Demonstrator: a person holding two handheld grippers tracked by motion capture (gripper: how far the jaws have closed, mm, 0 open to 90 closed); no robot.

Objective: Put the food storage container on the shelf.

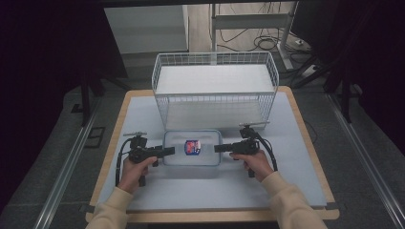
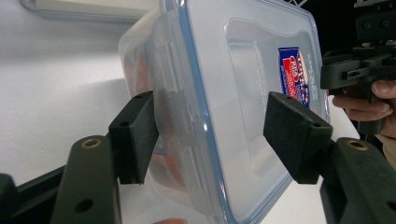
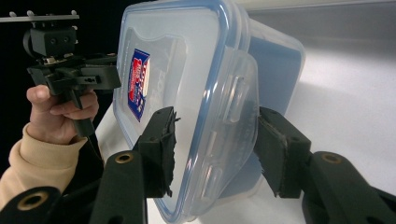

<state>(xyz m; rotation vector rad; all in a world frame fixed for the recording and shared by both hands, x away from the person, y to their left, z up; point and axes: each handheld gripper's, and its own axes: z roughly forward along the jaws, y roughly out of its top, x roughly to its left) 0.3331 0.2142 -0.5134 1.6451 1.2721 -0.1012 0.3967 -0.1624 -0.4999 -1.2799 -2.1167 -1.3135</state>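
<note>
A clear plastic container (image 1: pixel 192 148) with a blue-rimmed lid and a red and blue label lies flat on the white mat, in front of the wire basket. My left gripper (image 1: pixel 168 151) is at its left end; in the left gripper view one pad (image 2: pixel 135 135) lies against the latch side and the other pad (image 2: pixel 294 135) on the lid of the container (image 2: pixel 233 93). My right gripper (image 1: pixel 220 148) is at the right end. There its pads (image 3: pixel 161 149) stand close on either side of the container's (image 3: pixel 187 70) lid edge and latch flap, with no firm press to be seen.
A white wire basket (image 1: pixel 215 86) stands on the mat just behind the container, its front wall close to it. The table's wooden edge (image 1: pixel 210 215) runs along the front. Dark floor, rails and cables surround the table.
</note>
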